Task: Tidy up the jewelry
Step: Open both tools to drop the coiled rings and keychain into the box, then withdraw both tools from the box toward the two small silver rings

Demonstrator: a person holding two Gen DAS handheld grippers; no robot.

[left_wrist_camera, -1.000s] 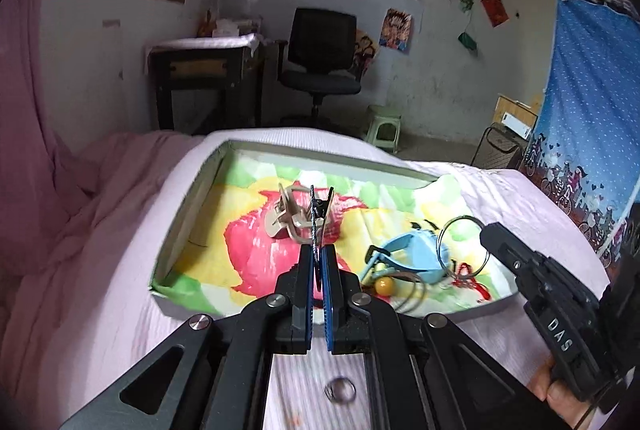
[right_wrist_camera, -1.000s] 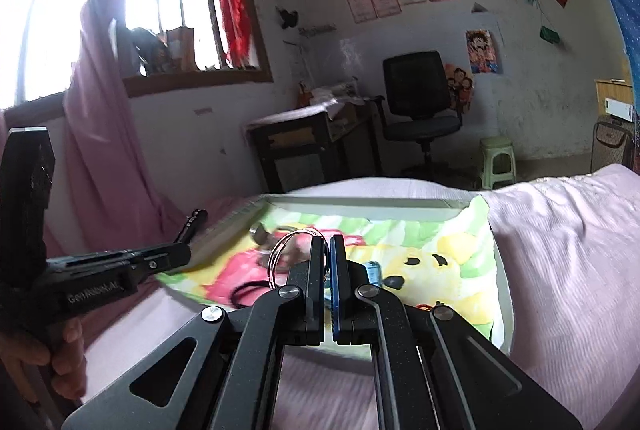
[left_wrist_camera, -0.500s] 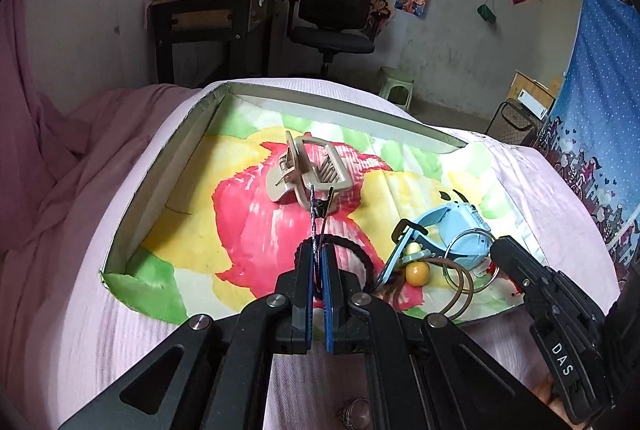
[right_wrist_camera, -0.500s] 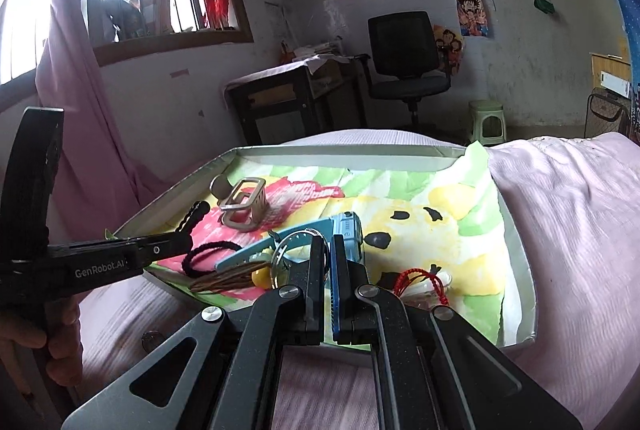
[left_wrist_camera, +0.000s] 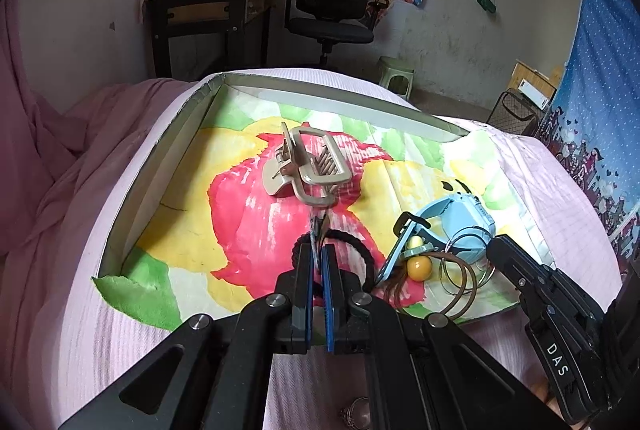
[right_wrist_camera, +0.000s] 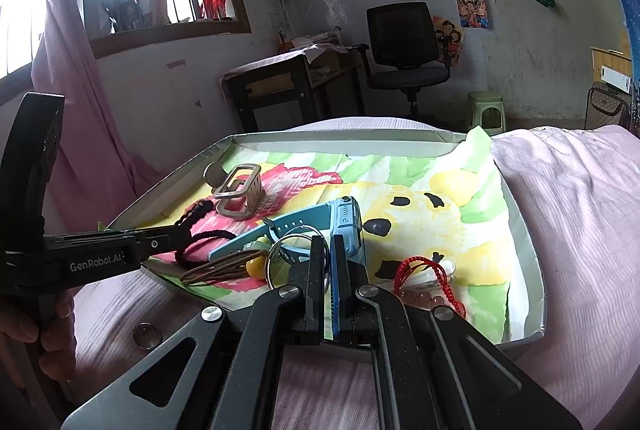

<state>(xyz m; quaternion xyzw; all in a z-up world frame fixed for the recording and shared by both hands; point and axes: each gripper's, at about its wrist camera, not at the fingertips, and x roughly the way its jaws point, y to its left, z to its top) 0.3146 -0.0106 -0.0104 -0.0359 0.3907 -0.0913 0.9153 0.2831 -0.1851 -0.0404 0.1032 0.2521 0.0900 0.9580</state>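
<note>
Jewelry is mostly gathered in the shallow tray (left_wrist_camera: 168, 166) lined with a flowered cloth, which lies on the pink bedspread (left_wrist_camera: 52, 270). From left to right across the tray, a beige hair claw (left_wrist_camera: 308, 166) is seen in the middle, a black hair tie (left_wrist_camera: 356, 250) at the near edge, then a blue watch (left_wrist_camera: 460, 222), a yellow bead (left_wrist_camera: 420, 268) and brown hoops (left_wrist_camera: 456, 282) clustered near the right corner. In the right wrist view a red cord bracelet (right_wrist_camera: 424, 270) is seen farther right, also in the tray. One ring (right_wrist_camera: 146, 335) is left outside, on the bedspread just near of the tray, so the sorting is judged nearly done.

The left gripper (left_wrist_camera: 318, 250) is held tilted down over the near edge, its jaws clenched on a thin dark clip or pin whose kind cannot be told, just above the hair tie. The right gripper (right_wrist_camera: 329, 250) is pointed more level from the near right, its jaws pinched on a silver ring hoop (right_wrist_camera: 296, 254) beside the watch.
</note>
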